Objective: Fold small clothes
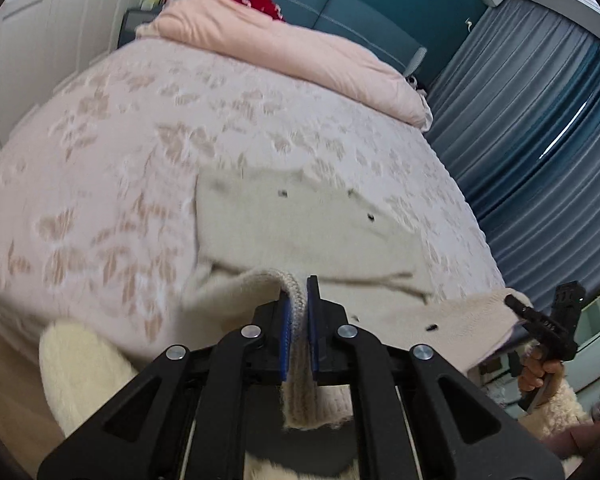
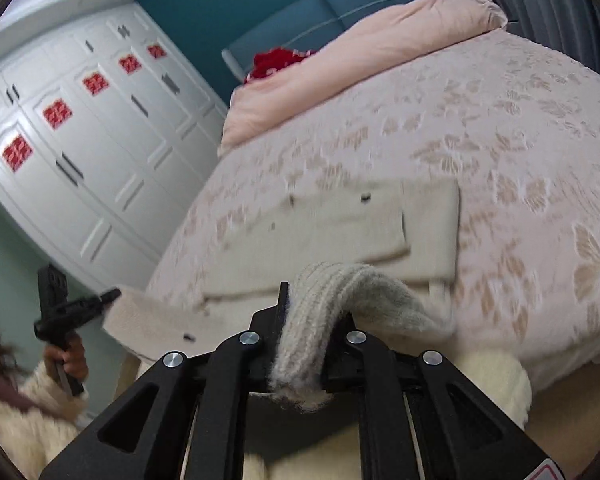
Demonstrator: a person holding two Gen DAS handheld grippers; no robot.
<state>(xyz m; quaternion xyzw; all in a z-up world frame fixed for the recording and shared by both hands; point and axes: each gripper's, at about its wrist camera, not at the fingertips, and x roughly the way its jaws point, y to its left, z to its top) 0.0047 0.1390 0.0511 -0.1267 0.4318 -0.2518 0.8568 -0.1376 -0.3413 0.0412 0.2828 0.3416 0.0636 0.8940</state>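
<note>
Hand-held grippers (image 1: 298,300) (image 2: 316,312) clamping cardigan (image 1: 300,232) hem (raised)

Cardigan (image 1: 300,228) on bed (image 1: 120,152); duvet (image 1: 292,52) behind, at headboard (image 1: 360,12)

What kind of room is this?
Most likely a bedroom. There is a big bed with a flowery pink cover, a pink pillow at its head, and a tall white wardrobe along the wall. A beige knitted garment lies on the bed.
</note>
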